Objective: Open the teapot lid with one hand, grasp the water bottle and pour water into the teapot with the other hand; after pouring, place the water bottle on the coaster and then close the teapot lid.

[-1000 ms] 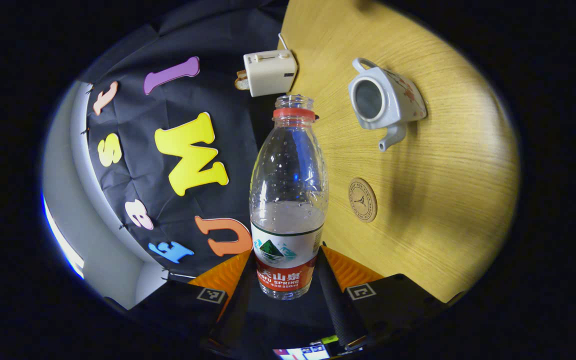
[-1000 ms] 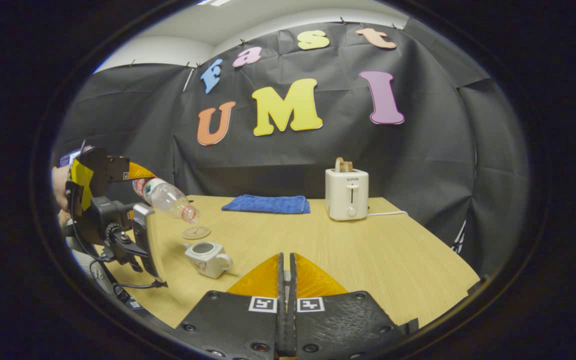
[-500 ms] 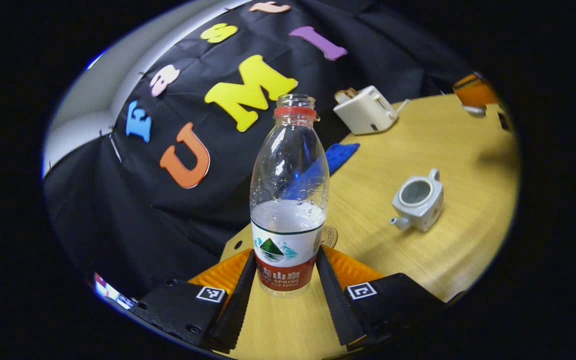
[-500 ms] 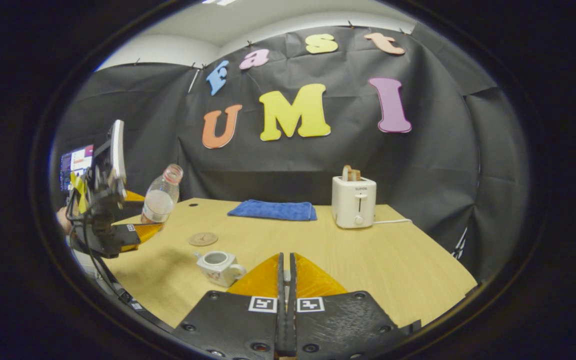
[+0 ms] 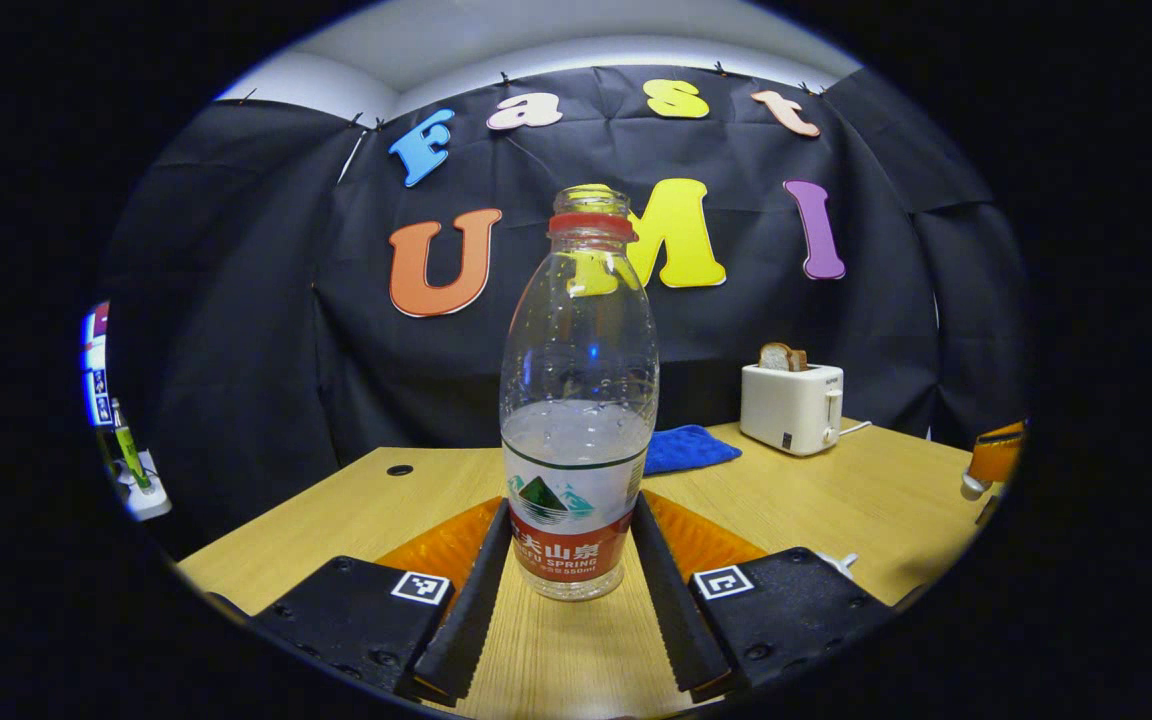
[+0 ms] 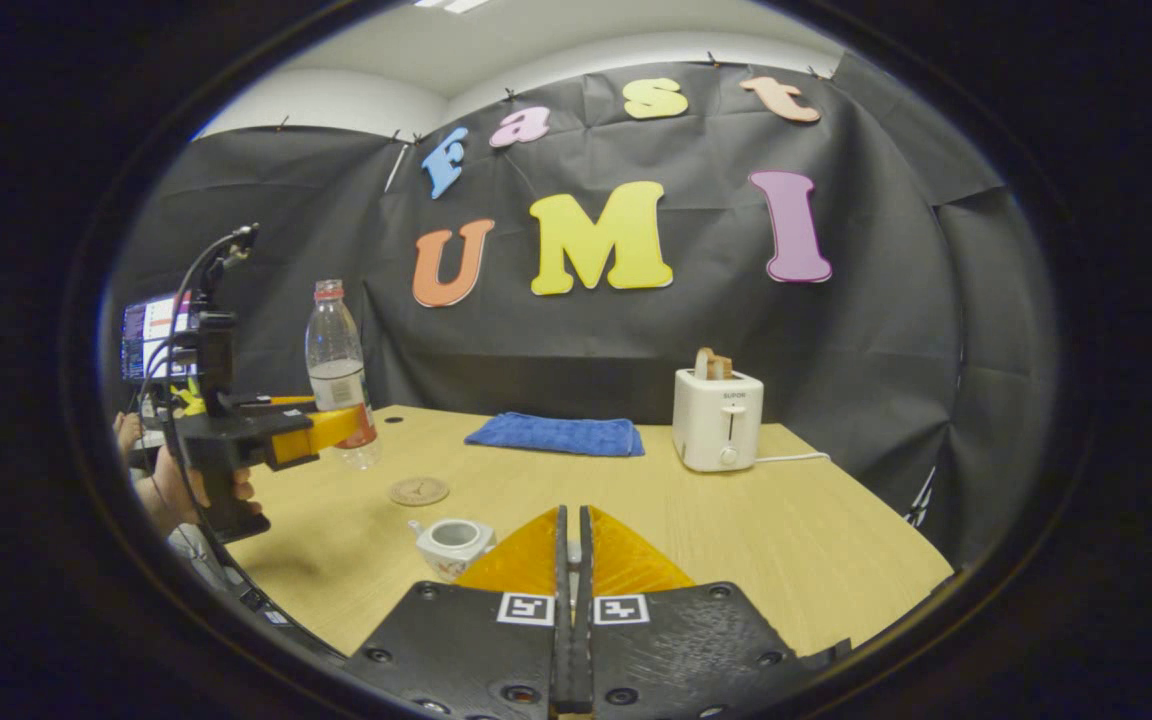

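My left gripper [image 5: 571, 512] is shut on a clear water bottle [image 5: 578, 400], which stands upright, uncapped and roughly a third full. In the right gripper view that bottle [image 6: 338, 370] hangs in the left gripper [image 6: 336, 425] above the table's far left, behind the round cork coaster [image 6: 418, 491]. The white teapot [image 6: 451, 545] sits lidless on the table, just left of my right gripper [image 6: 571, 512]. Its fingers are pressed together. In the left gripper view, the right gripper [image 5: 996, 455] hovers at the right edge with the small white lid [image 5: 973, 484] at its tip.
A white toaster [image 6: 718, 432] with bread and a folded blue cloth [image 6: 556, 435] stand at the back of the wooden table [image 6: 786, 540]. A person's hand [image 6: 176, 490] grips the left gripper's handle. A monitor [image 6: 151, 335] glows at far left.
The bottle swung from tipped neck-down over the teapot back to upright. The left gripper carried it left, away from the teapot. The right gripper barely moved.
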### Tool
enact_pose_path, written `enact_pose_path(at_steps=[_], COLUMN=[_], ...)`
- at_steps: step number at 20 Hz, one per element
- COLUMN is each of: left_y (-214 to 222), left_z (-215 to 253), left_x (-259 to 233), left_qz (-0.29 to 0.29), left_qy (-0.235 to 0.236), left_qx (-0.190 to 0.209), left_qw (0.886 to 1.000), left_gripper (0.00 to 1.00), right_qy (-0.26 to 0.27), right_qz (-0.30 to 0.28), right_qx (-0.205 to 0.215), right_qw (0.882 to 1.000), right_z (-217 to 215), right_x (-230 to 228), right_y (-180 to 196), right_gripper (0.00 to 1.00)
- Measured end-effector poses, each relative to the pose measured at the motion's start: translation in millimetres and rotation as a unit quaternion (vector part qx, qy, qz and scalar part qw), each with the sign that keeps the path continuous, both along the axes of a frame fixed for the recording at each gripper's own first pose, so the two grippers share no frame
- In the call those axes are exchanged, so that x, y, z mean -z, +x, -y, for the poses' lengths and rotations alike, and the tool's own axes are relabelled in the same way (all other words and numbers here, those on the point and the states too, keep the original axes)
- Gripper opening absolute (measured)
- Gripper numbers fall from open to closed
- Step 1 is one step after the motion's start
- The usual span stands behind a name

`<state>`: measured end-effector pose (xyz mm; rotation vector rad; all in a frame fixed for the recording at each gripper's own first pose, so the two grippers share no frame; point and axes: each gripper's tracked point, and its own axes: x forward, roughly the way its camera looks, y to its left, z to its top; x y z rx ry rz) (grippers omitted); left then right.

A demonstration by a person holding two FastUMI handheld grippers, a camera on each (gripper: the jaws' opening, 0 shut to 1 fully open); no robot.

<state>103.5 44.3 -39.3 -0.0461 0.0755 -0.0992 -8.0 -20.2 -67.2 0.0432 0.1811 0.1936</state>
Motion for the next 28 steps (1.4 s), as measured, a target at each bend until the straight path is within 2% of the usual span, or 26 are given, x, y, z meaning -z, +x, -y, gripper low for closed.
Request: enact_pose_path(at_steps=[6, 10, 15, 28], left_y=[46, 64, 71, 73], left_z=[-4, 3, 4, 9], left_x=[23, 48, 70, 84], left_qz=[-0.009, -0.042, -0.077, -0.100], left_qy=[-0.025, -0.025, -0.017, -0.008], left_qx=[0.005, 0.015, 0.013, 0.023], left_qw=[1.000, 0.999, 0.997, 0.995], left_gripper=[0.74, 0.74, 0.76, 0.81], right_qy=[0.001, -0.002, -0.001, 0.000], right_qz=[-0.011, -0.020, -0.028, -0.034], right_qx=[0.017, 0.024, 0.029, 0.026], right_qw=[1.000, 1.000, 0.999, 0.999], right_z=[13, 19, 24, 19], right_x=[11, 18, 24, 30], right_y=[2, 6, 11, 13], right_gripper=[0.00, 0.00, 0.00, 0.00])
